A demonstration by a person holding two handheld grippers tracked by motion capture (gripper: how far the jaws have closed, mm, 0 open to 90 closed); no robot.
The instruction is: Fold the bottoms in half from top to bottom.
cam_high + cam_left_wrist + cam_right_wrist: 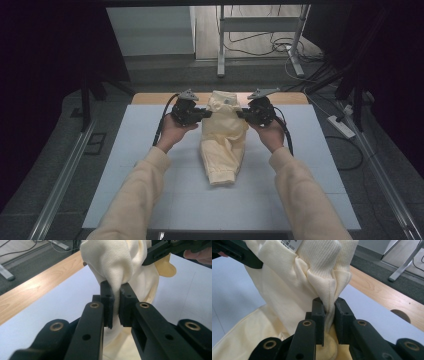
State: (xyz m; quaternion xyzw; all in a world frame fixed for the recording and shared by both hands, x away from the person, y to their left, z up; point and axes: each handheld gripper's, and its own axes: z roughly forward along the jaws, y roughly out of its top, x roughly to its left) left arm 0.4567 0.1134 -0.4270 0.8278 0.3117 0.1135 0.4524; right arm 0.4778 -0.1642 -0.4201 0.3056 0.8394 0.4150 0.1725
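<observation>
So both grabs are done: the left hand-held gripper point(204, 114) and right hand-held gripper point(241, 114) each pinch the cream garment point(222, 145), with its lower end on the bench point(125, 165), and the laying out or folding looks left to do.

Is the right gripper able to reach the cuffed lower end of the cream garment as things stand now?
Probably not at once: the right gripper is shut on the cream garment's top edge. The cuffed end lies unobstructed on the white table cover; it must release first.
</observation>
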